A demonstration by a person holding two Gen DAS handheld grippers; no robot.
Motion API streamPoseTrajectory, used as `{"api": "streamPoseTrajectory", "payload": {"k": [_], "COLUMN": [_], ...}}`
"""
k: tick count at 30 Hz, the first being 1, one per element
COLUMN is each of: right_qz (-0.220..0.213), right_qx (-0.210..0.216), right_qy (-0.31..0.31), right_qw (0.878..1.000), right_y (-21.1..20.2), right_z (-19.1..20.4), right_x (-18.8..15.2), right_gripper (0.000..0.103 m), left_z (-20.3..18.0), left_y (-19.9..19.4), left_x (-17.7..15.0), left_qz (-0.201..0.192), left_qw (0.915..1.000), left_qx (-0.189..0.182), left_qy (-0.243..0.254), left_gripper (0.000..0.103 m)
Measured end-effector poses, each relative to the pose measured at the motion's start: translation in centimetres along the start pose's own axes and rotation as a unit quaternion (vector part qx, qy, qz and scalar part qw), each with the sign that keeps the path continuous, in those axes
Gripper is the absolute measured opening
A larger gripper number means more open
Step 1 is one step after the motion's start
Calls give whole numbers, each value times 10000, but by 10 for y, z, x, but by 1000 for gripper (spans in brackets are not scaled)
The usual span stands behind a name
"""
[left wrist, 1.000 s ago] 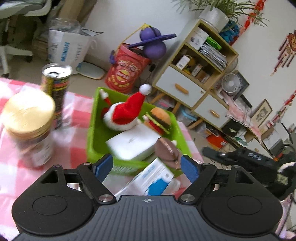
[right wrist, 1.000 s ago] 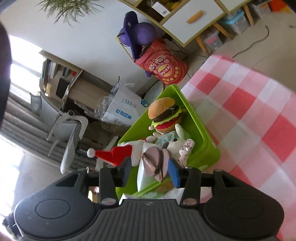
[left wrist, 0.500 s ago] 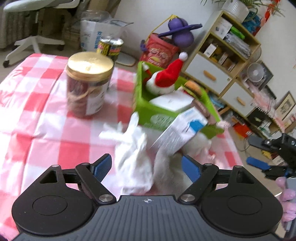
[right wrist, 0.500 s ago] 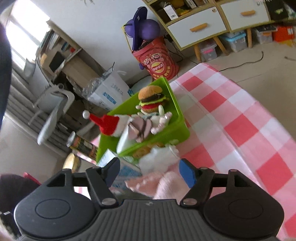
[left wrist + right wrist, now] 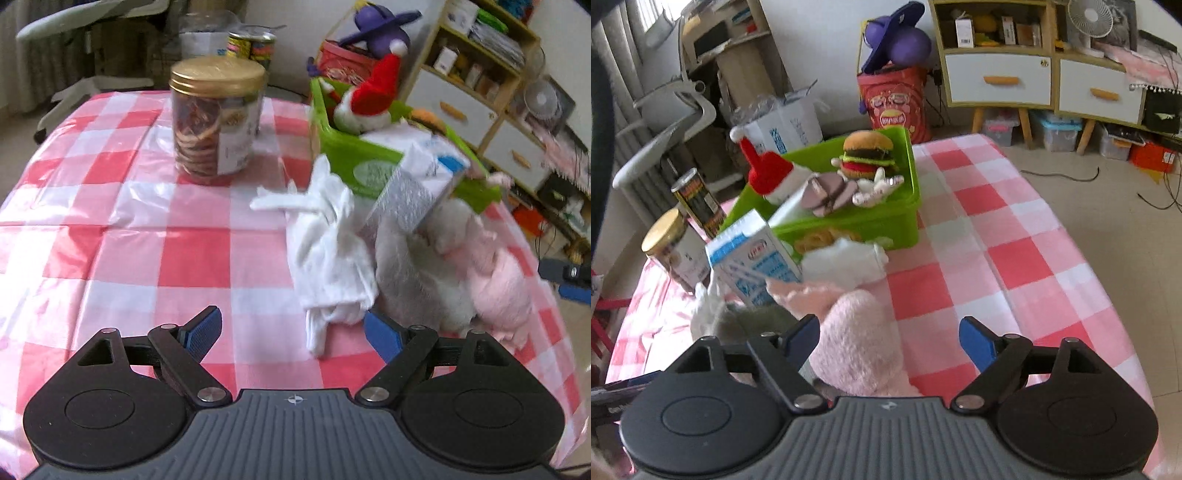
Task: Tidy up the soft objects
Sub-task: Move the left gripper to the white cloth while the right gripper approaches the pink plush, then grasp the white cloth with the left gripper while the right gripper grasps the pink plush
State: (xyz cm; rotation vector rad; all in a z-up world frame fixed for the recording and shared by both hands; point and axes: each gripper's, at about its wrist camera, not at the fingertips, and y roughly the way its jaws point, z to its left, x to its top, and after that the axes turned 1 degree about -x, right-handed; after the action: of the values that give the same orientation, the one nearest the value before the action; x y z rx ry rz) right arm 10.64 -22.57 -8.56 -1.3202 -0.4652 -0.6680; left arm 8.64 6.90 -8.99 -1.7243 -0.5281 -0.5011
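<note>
**Picking Up the Next Soft Thing**

On the checked tablecloth [image 5: 147, 240], plenty of bare room on the near left side, and more out to the right in the right wrist view. Far edge close behind the green bin [image 5: 849, 218], so no pushing things that way.

Inside the bin already: a Santa hat [image 5: 768, 177], a burger toy [image 5: 868, 151] and a small brown toy [image 5: 831, 192]. Still out on the cloth, bunched just in front of the bin: a pink plush [image 5: 857, 343], a grey plush [image 5: 406, 266] and a white cloth [image 5: 332, 258]. Leaning among them, a milk carton [image 5: 753, 262], hard and not for sorting.

Left gripper [image 5: 291, 332]: wide apart, empty, the white cloth's tail between the blue tips. Best to go lower and pinch the thick middle of the cloth.

Right gripper [image 5: 886, 338]: opening, holding nothing, the pink plush against its left tip. Best to keep clear of the carton and the cookie jar [image 5: 218, 118].
</note>
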Motion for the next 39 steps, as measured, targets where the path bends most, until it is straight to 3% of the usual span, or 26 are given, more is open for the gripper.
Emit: {"api": "streamPoseTrajectory", "payload": {"k": [8,13,23,31,39], "right_qz": [244,418,695,668,582], "right_qx": [68,130,133,55,34], "right_qy": [-239,-327,-157,-354,-366], "right_qw": [9994,9985,9974,9971,9976], "right_y": [10,21,43,48,49], "right_z": [12,19,15,24,23], "right_x": [-9,-14,-19,-23,-20], "right_gripper": [57,57,58,58,58], "left_z": [-18,-22,-19,-15,-7], "left_y": [19,25,33,32,31], "left_x": [-13,-15,-2,2,6], "left_qz": [72,-120,-372,-416,-454], "left_qw": [9981,9963,9982,9988,9987], "left_qx": [43,252,259,125,214], "left_qy": [611,813,391,224,-78], "left_gripper": [82,82,77,66,53]}}
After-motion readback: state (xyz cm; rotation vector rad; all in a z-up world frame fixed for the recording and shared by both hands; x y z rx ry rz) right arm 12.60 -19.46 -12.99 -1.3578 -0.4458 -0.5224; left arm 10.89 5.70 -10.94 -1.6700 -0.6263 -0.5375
